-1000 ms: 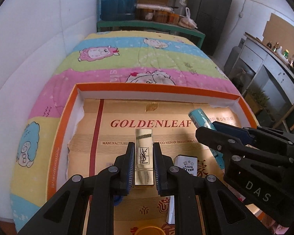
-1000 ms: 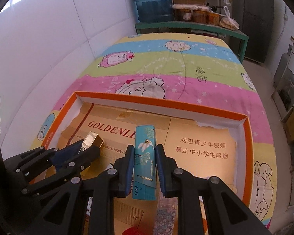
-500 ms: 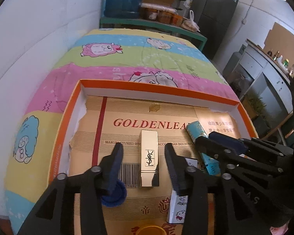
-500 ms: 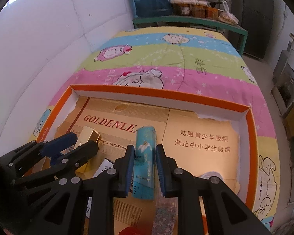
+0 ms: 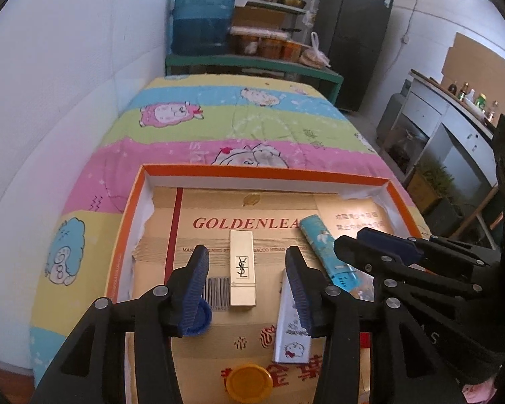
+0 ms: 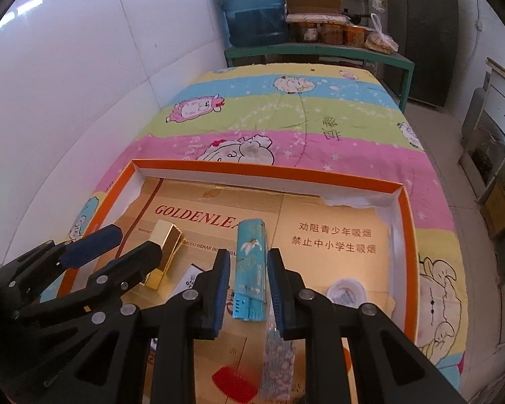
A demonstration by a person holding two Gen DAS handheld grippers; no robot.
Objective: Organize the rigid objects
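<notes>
You are working over a bed [image 5: 219, 128] covered by a soft quilt in pastel stripes. On it is sitting a shallow rectangular tray [image 5: 262, 172] with an orange rim, lined with flat printed cardboard [image 5: 219, 208].

Your left gripper [image 5: 245, 256] is standing spread, its ribbed blue pads having just been opening. Your right gripper [image 6: 247, 256] is pinching the teal case [image 6: 250, 252], a slim rounded tube with a flower print, its long axis running along the fingers toward the tray's far wall.

The gold case [image 5: 242, 266], a glossy square-edged bar, is lying flat on the cardboard between the left pads, touching neither and pointing toward the far wall. 1 blue round cap [image 5: 198, 320] is resting nearby.
</notes>
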